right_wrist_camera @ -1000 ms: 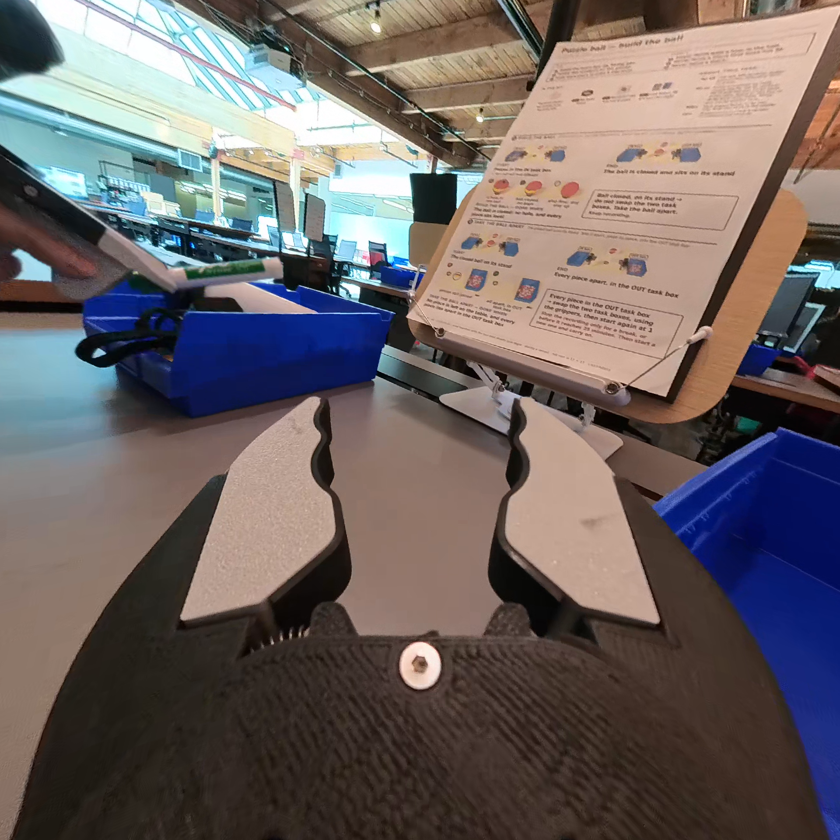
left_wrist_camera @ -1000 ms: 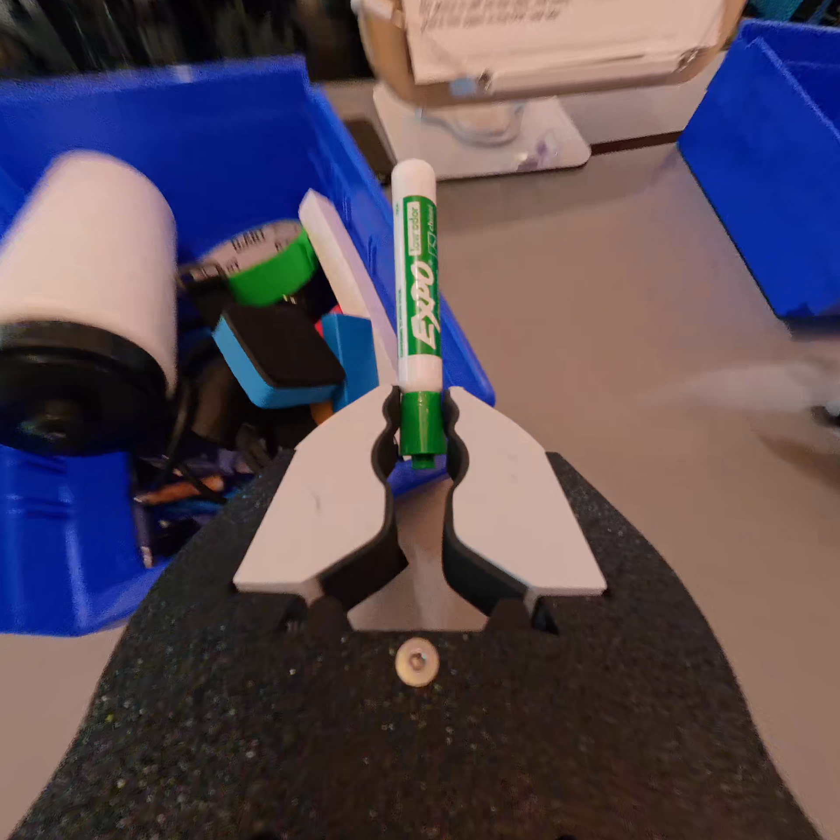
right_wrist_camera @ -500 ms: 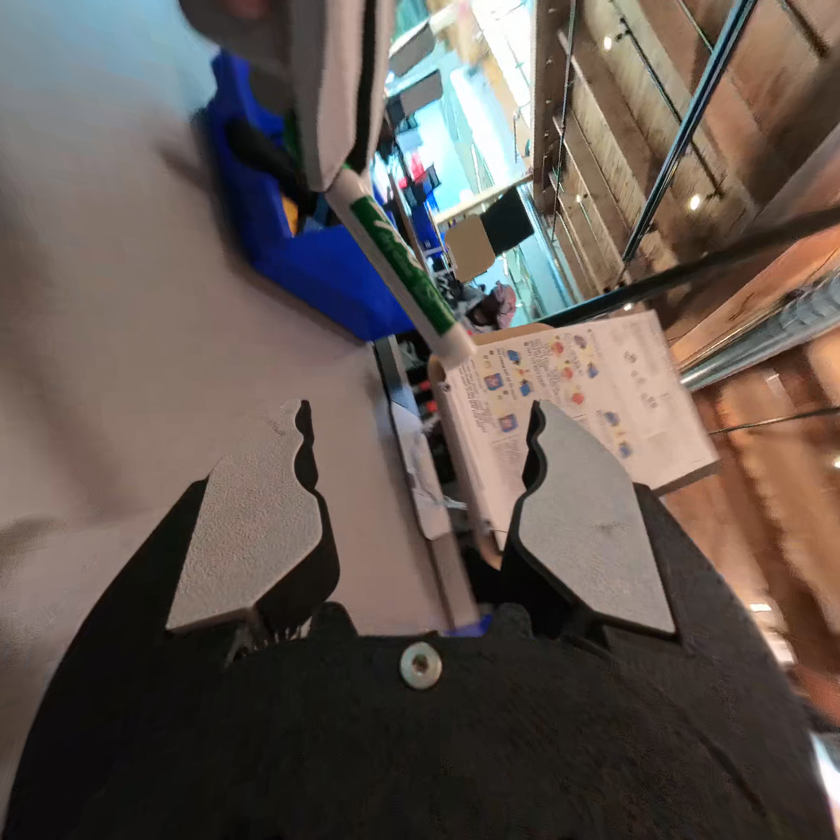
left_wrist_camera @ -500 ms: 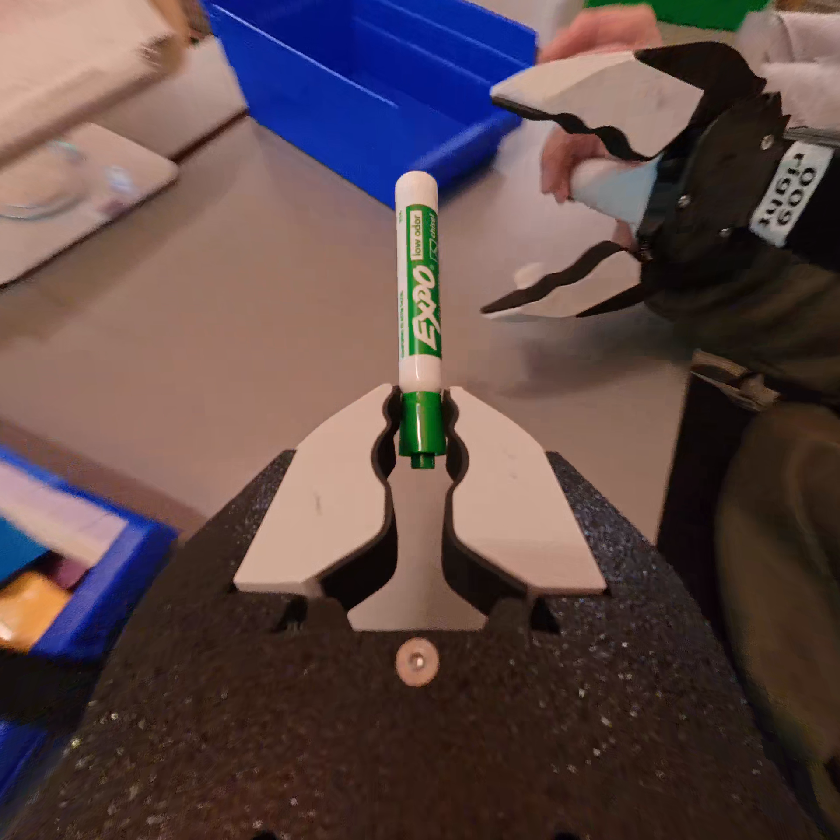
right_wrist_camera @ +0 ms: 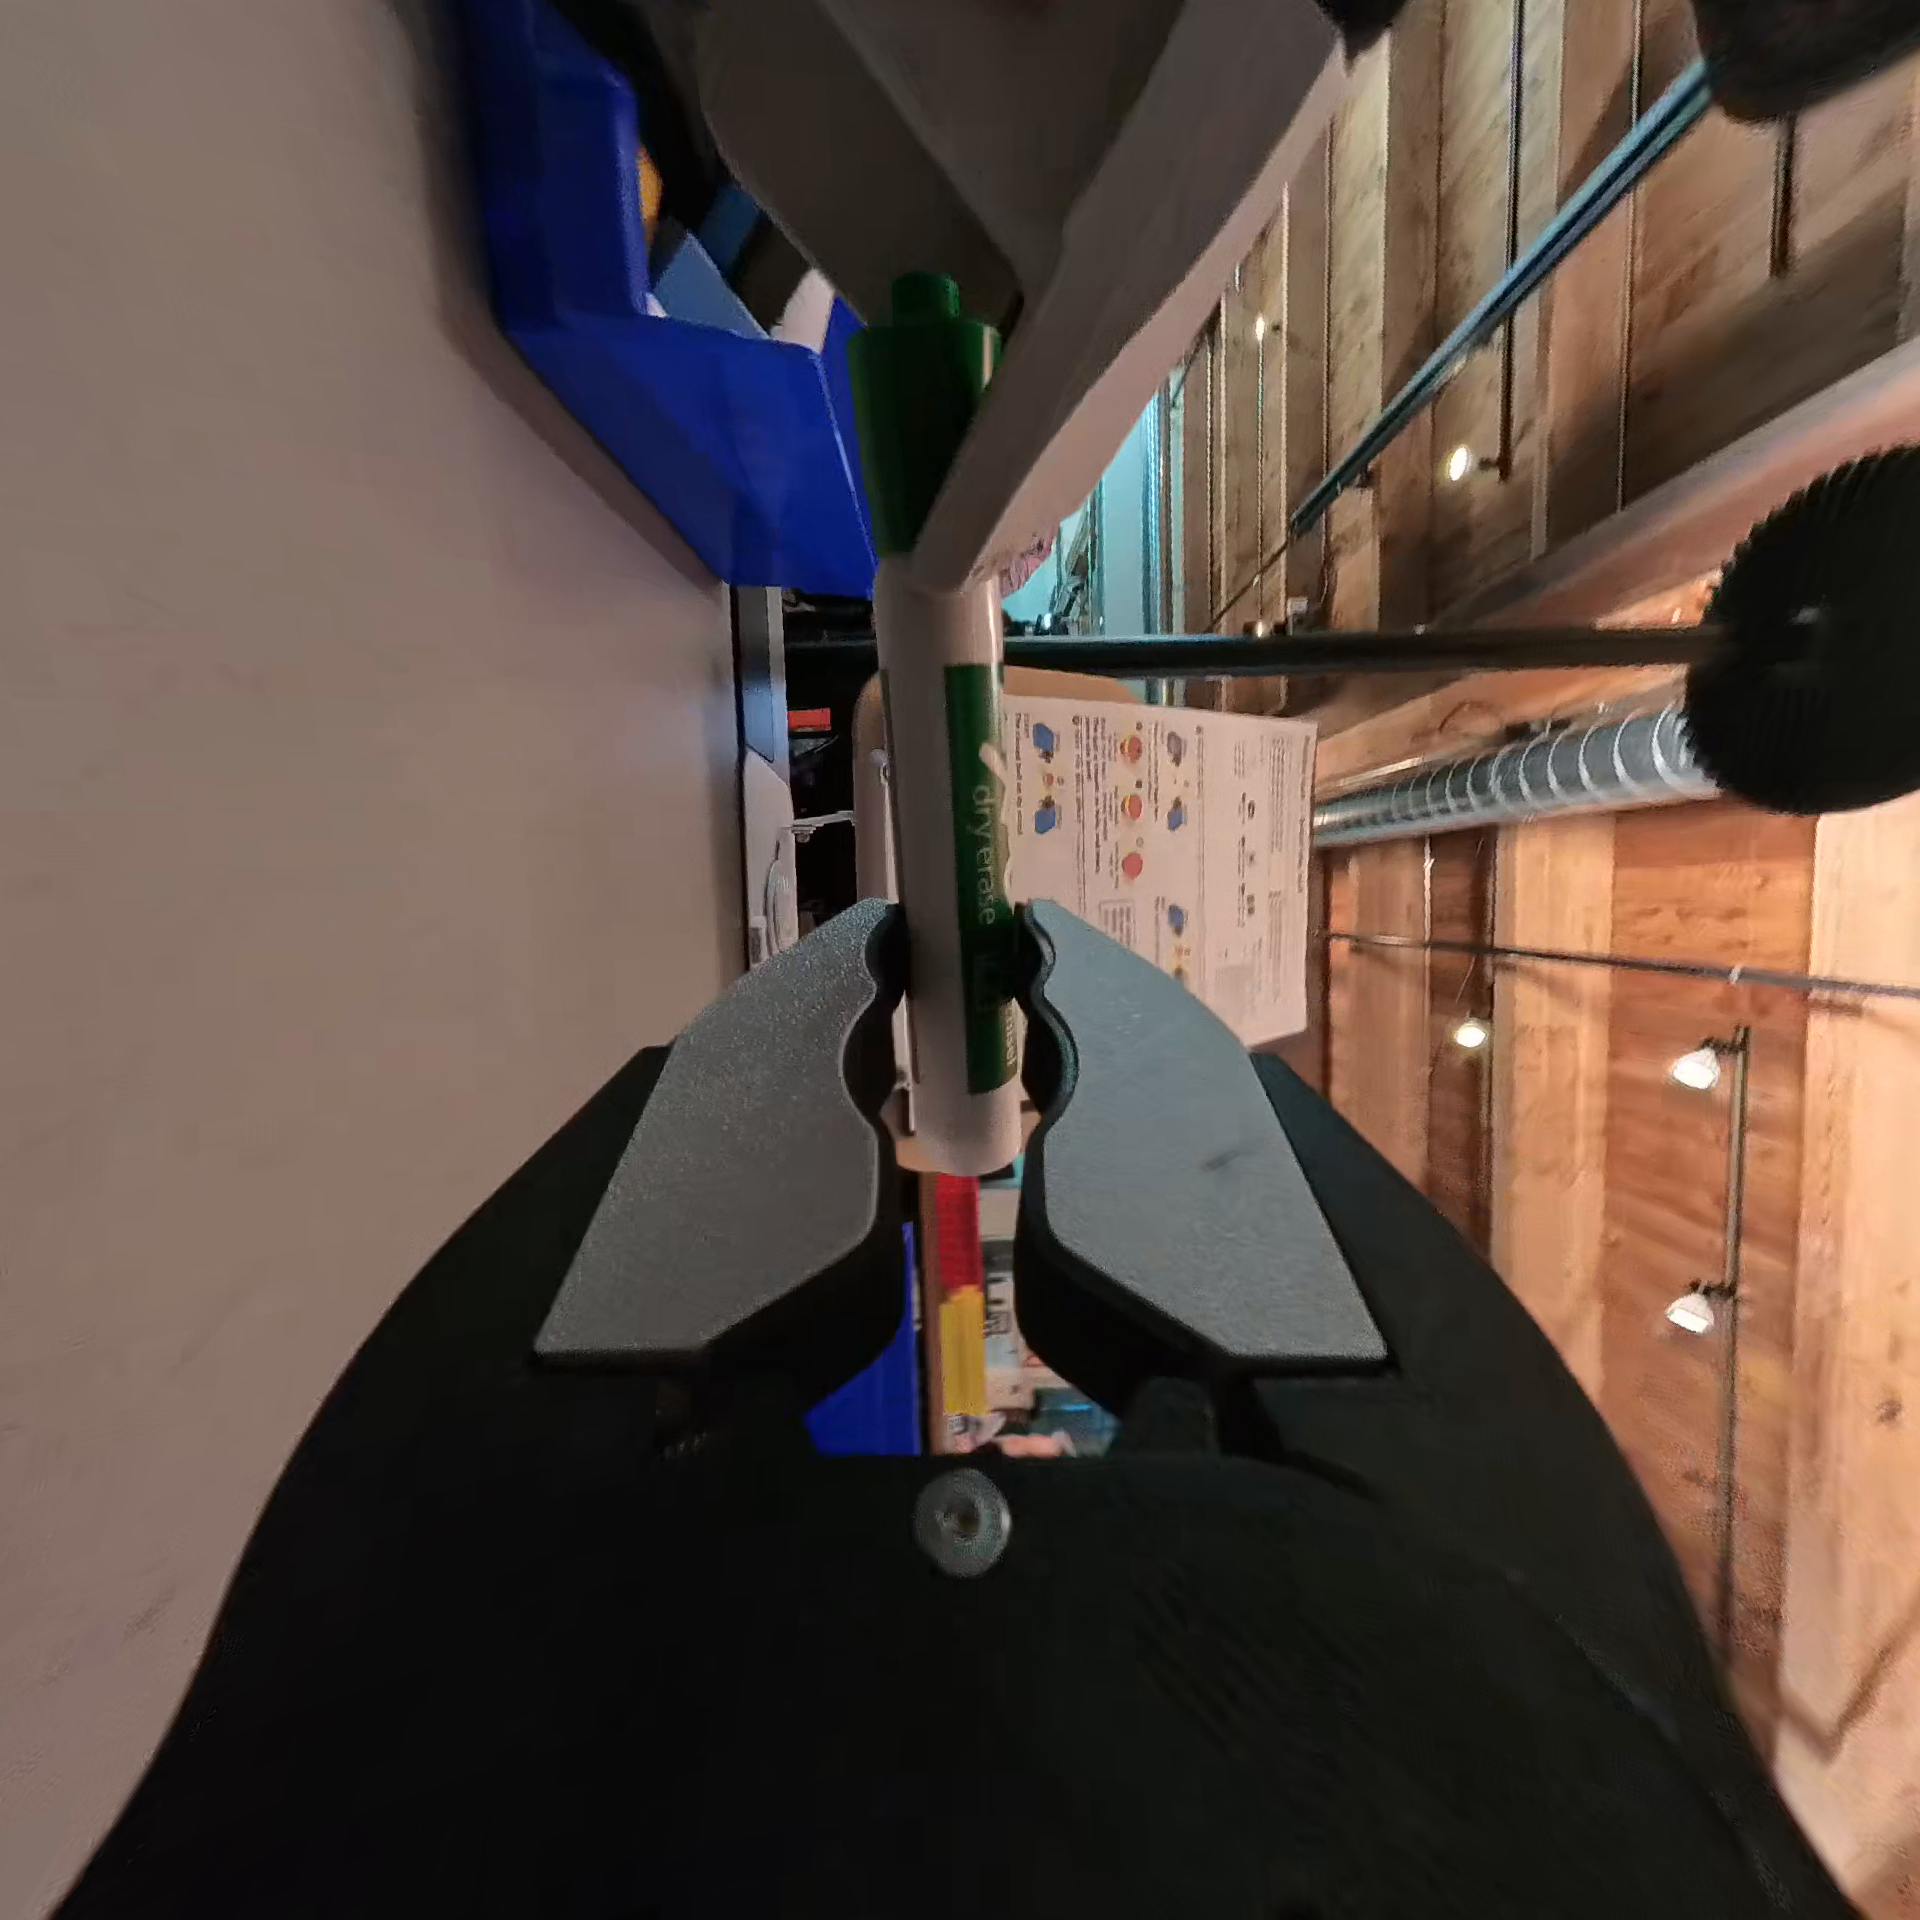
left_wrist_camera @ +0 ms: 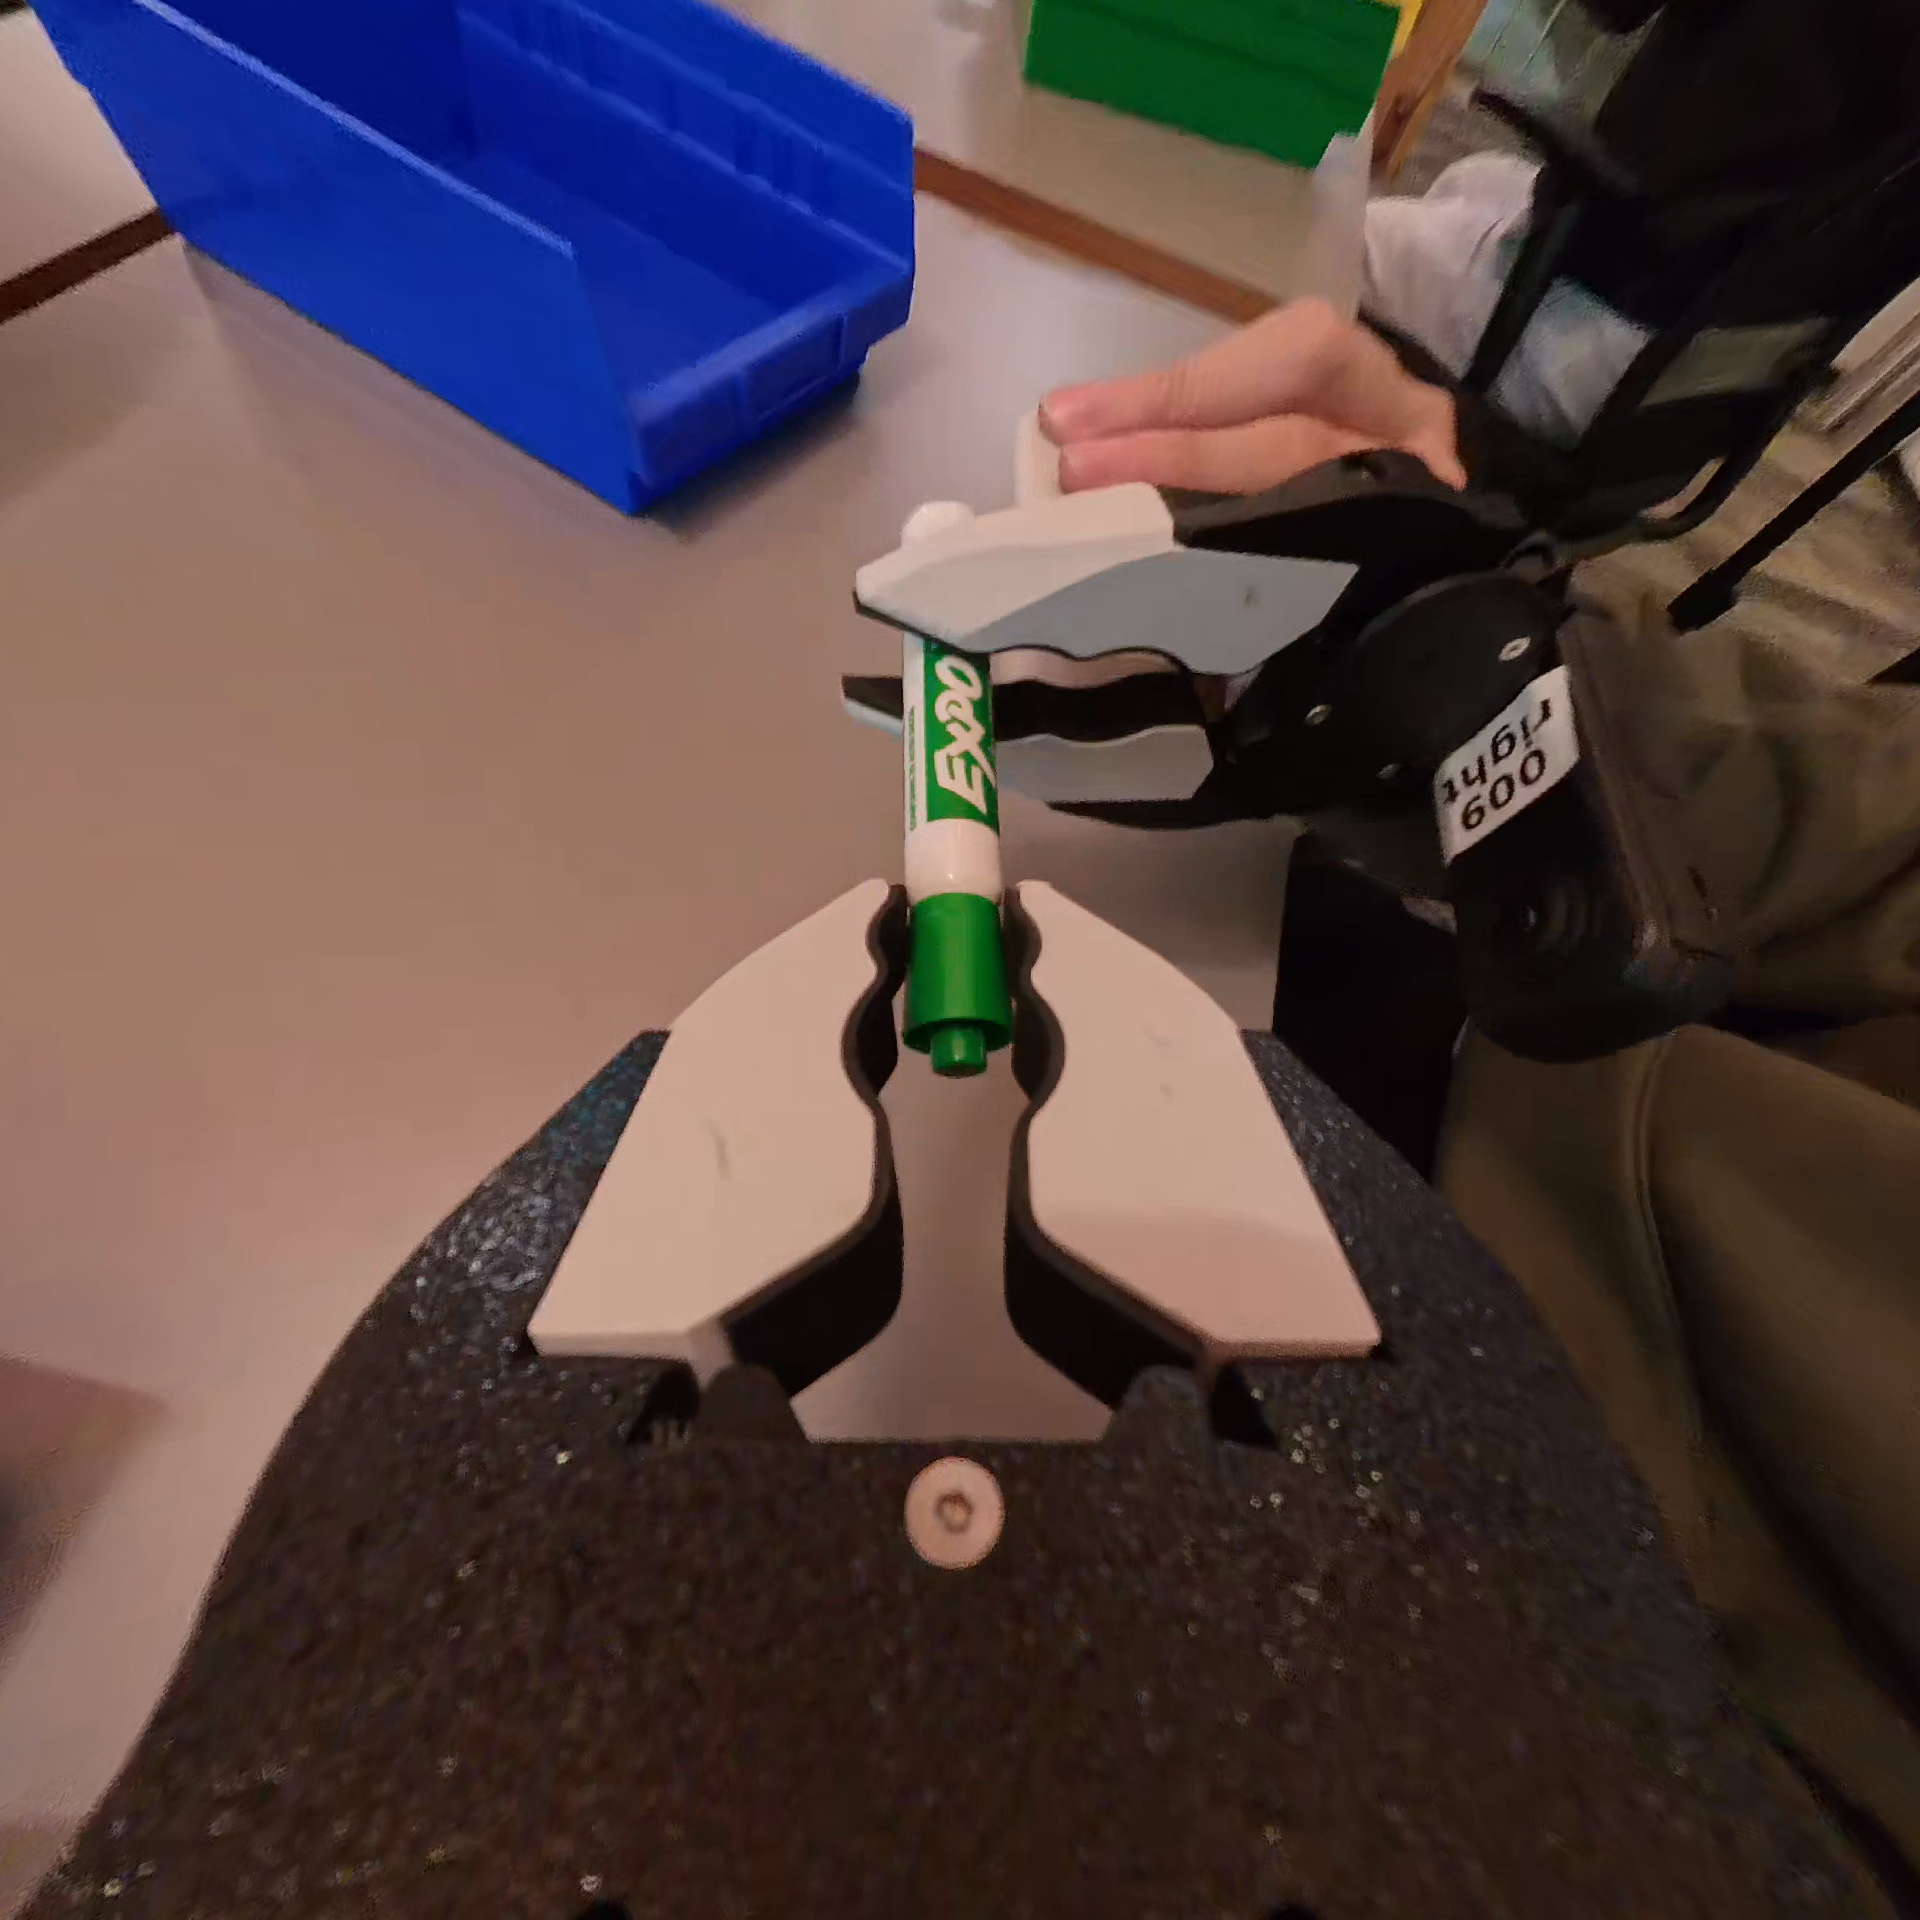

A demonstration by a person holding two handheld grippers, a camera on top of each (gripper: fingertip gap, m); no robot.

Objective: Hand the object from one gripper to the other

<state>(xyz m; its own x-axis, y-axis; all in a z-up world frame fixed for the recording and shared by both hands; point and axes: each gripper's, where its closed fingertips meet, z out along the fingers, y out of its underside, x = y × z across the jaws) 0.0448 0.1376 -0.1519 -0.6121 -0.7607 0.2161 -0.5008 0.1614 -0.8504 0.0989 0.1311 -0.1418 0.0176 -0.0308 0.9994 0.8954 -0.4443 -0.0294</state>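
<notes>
A white marker with a green cap (left_wrist_camera: 948, 800) is held in the air above the grey table (left_wrist_camera: 416, 831). My left gripper (left_wrist_camera: 954, 940) is shut on its green cap end. My right gripper (right_wrist_camera: 956, 977) is shut on the white barrel end of the same marker (right_wrist_camera: 951, 935). In the left wrist view the right gripper (left_wrist_camera: 997, 665) comes in from the right and clamps the marker's far end, a hand behind it. In the right wrist view the left gripper's fingers (right_wrist_camera: 1091, 343) hold the green cap above.
An empty blue bin (left_wrist_camera: 499, 229) stands on the table at the far left of the left wrist view. A second blue bin with items (right_wrist_camera: 665, 364) and an instruction sheet on a stand (right_wrist_camera: 1164, 862) show in the right wrist view. A green box (left_wrist_camera: 1205, 62) sits far back.
My right gripper swung in from the side, wide open, and closed on the marker's white end. My left gripper turned away from the full bin and kept its hold on the cap.
</notes>
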